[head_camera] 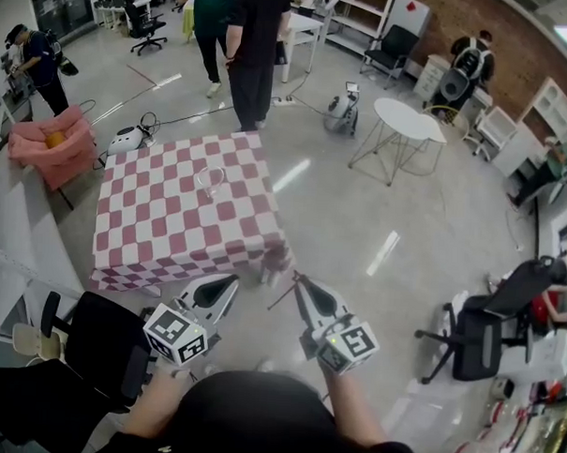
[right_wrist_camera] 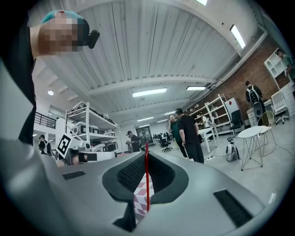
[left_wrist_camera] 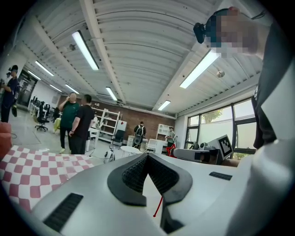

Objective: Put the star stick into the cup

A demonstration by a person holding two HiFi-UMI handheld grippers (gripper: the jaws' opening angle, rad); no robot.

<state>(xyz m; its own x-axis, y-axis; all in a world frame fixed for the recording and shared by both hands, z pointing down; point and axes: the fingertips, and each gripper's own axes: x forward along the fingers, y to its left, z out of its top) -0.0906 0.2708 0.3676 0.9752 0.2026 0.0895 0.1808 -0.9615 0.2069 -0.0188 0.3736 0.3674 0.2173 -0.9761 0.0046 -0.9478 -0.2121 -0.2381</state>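
A clear glass cup (head_camera: 210, 180) stands upright near the far middle of the table with the red-and-white checked cloth (head_camera: 161, 234). Both grippers hover level over the floor, short of the table's near edge. My right gripper (head_camera: 297, 279) (right_wrist_camera: 147, 155) is shut on a thin red stick (right_wrist_camera: 147, 177), which crosses its jaws and juts down-left from the tip (head_camera: 280, 299). No star end shows. My left gripper (head_camera: 231, 281) (left_wrist_camera: 147, 156) is beside it, jaws meeting at the tip with nothing between them. Through the left jaws' gap a bit of the red stick (left_wrist_camera: 158, 207) is visible.
A black office chair (head_camera: 91, 344) stands at my near left and another (head_camera: 485, 328) at the right. A pink armchair (head_camera: 52, 145) sits left of the table. Two people (head_camera: 245, 41) stand beyond the table's far edge, and a white round table (head_camera: 410, 118) is at the back right.
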